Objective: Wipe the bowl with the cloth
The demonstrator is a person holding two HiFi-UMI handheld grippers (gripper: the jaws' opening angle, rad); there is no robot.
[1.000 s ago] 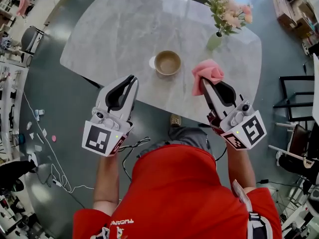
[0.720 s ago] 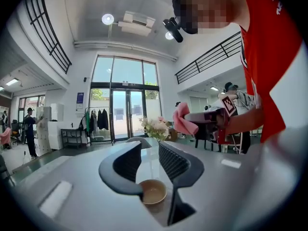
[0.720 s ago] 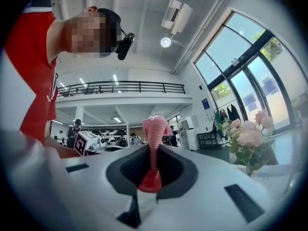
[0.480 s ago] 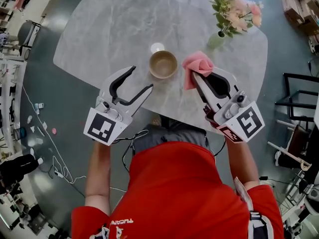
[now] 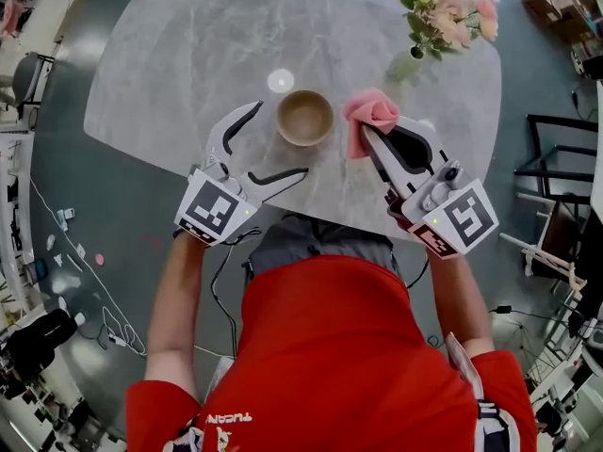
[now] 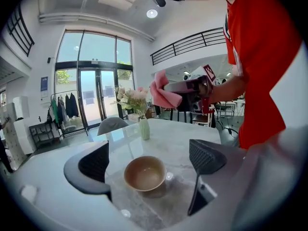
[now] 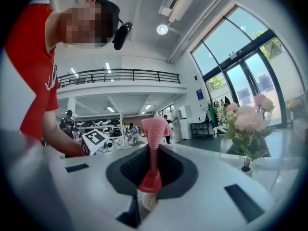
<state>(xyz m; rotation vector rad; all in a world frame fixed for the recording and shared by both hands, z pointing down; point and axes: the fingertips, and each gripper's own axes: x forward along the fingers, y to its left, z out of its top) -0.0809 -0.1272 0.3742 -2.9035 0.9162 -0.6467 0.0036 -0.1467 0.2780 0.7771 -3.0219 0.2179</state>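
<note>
In the head view the flowers (image 5: 443, 12) at upper right are cut off by the top edge. The person's red shirt (image 5: 349, 347) covers the near rim of the table (image 5: 170, 73) at lower centre. The pads of the right gripper (image 5: 367, 132) are buried in the pink cloth (image 5: 372, 113), so we read its grip from the right gripper view. There the jaws are clamped together on a pinched fold, with the rest of the cloth bunched beyond the tips. Whether the cloth touches the table we cannot tell; it appears to hang clear.

The left gripper (image 5: 280, 139) stands left of centre, its jaws wide apart after just opening, with nothing pressed between them. The brown bowl (image 5: 304, 118) sits upright on the table near frame centre. It is in line with that gap, apart from both pads, and just left of the cloth.
</note>
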